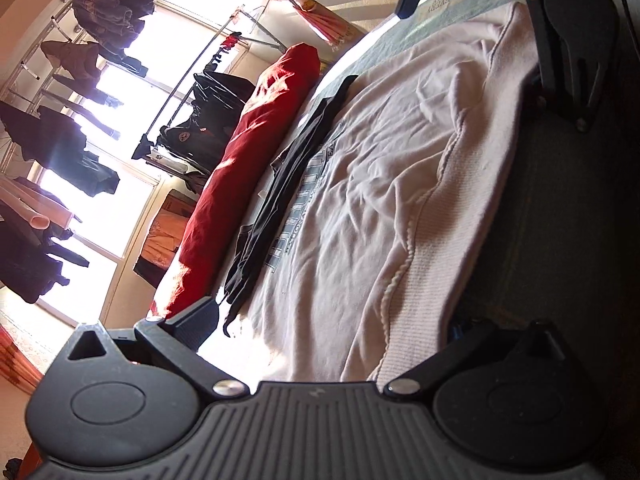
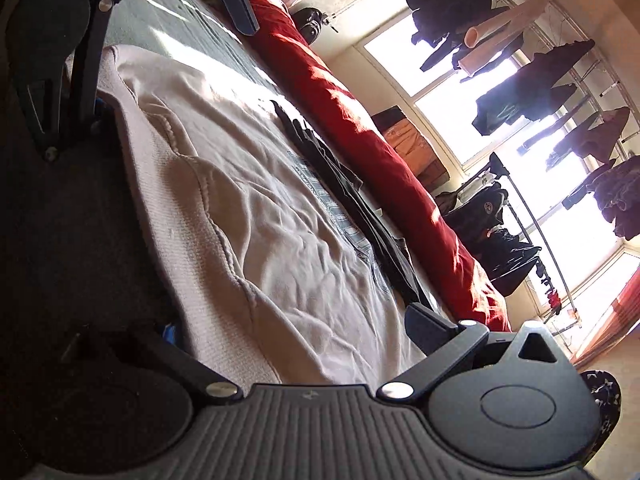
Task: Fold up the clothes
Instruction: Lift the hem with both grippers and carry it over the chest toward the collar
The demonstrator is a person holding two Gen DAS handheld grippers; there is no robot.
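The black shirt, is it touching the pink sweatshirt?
Touching. The left wrist view shows the black shirt lying on the far edge of the pink sweatshirt, overlapping its printed letters with no gap.

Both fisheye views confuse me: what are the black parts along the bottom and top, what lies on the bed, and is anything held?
There is no robot arm; a person holds one two-finger gripper in each hand, with a camera on each. The black parts at the bottom of the left wrist view are the left gripper; the right gripper shows opposite, at the top. The right wrist view mirrors this. Both sets of fingers are spread wide, holding nothing. Between them lies a pale pink printed sweatshirt, spread flat, with a black garment and a long red bolster beyond.
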